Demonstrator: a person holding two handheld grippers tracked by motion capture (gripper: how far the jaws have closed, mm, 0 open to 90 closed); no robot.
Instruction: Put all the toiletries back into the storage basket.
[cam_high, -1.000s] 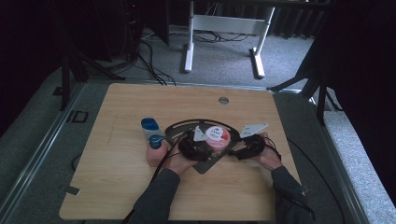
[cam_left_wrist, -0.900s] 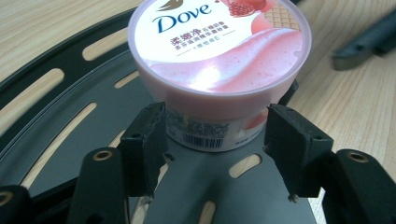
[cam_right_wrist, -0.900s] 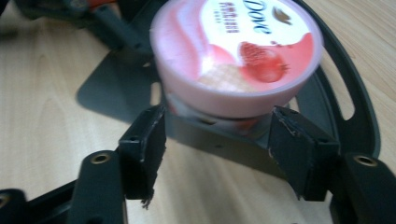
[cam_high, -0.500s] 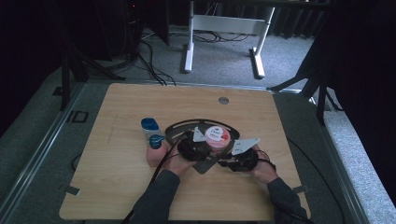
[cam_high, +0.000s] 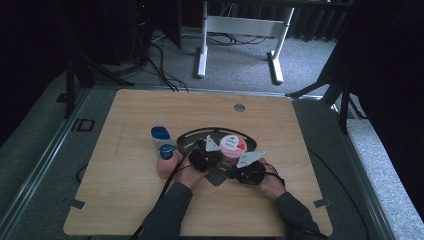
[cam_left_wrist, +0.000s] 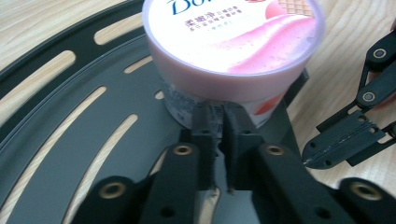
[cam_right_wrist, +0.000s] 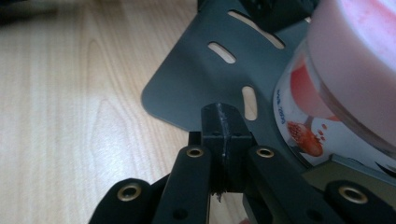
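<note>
A pink-lidded ice cream cup (cam_high: 231, 146) stands on a dark slotted fan-shaped plate (cam_high: 190, 140) on the wooden table. My left gripper (cam_high: 205, 157) rests on the plate just left of the cup. In the left gripper view its jaws have just been closing and my left gripper (cam_left_wrist: 217, 109) now stands shut, empty, tips against the foot of the cup (cam_left_wrist: 233, 42). My right gripper (cam_high: 247, 172) lies at the plate's near corner, right of the cup. Its jaws have also just been closing; my right gripper (cam_right_wrist: 224, 112) is shut over the plate (cam_right_wrist: 201, 79), nothing between, the cup (cam_right_wrist: 355, 84) beside it.
Left of the plate stand a blue-capped bottle (cam_high: 161, 135) and a pink bottle (cam_high: 167, 162), close to the left hand. A round grommet hole (cam_high: 239, 107) sits near the table's far edge. Desk legs and cables lie on the floor beyond.
The right hand has come left and toward the person, from beside the cup to the plate's near corner. The left hand has stayed where it was.
</note>
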